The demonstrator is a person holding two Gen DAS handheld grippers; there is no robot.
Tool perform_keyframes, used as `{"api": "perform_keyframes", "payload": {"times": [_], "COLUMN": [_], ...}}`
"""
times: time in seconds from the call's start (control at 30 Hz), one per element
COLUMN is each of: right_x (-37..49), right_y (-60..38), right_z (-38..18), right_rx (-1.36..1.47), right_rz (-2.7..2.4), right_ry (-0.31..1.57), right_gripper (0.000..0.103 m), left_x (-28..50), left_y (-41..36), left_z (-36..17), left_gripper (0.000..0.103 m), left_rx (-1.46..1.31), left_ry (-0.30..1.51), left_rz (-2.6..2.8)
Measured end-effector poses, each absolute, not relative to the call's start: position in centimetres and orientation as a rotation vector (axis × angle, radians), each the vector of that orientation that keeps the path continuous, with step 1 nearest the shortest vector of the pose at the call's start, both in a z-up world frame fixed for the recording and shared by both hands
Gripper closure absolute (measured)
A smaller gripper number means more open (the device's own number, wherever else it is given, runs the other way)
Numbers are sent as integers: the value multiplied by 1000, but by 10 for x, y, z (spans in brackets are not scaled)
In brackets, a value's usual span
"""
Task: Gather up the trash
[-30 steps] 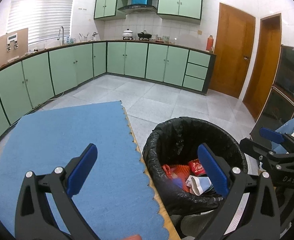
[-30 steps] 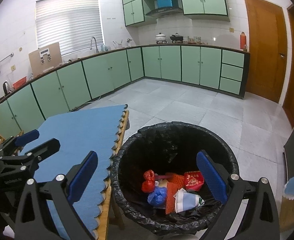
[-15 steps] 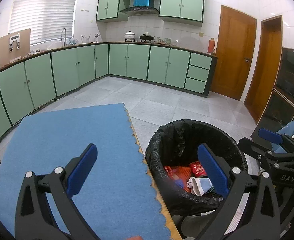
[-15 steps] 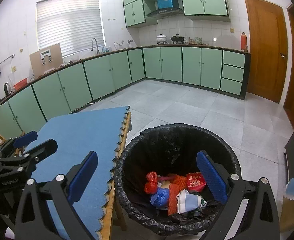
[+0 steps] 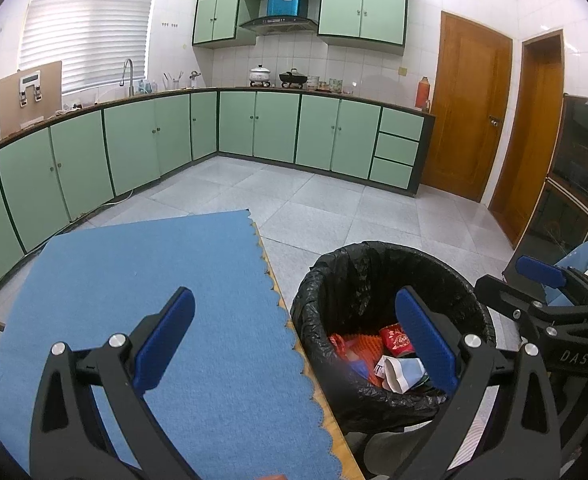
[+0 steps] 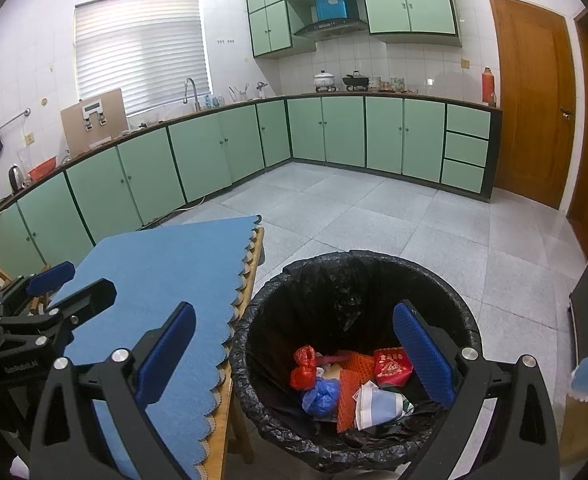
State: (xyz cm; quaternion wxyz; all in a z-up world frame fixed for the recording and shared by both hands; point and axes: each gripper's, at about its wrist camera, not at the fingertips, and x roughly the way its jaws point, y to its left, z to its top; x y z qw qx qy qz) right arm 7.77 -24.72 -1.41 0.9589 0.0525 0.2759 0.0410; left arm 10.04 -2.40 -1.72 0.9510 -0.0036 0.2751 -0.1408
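— Right gripper [image 6: 292, 354] hangs above the lined trash bin [image 6: 434, 280], jaws wide, nothing held. Why there?

— Probably because the wrappers [image 6: 350, 384] lie at the bin's bottom.

— And the left gripper [image 5: 294, 340]?

— Jaws wide and bare too, level over the edge of the blue table mat [image 5: 142, 272] beside the bin.

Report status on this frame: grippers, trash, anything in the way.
Left gripper open, empty. Right gripper open, empty, above bin. Trash lying inside bin, beside blue-matted table. No obstruction visible.
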Motion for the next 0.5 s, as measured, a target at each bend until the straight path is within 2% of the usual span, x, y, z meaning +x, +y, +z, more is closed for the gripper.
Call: {"api": "perform_keyframes", "payload": {"times": [0.5], "right_x": [77], "right_y": [-248], "right_z": [-15], "right_rx": [104], "right_rz": [82], "right_ry": [560], "right_gripper": [6], "left_x": [100], "left_y": [-23], "left_z": [-15], "left_gripper": [6], "left_rx": [-6], "left_ry": [559], "left_rz": [-284]}}
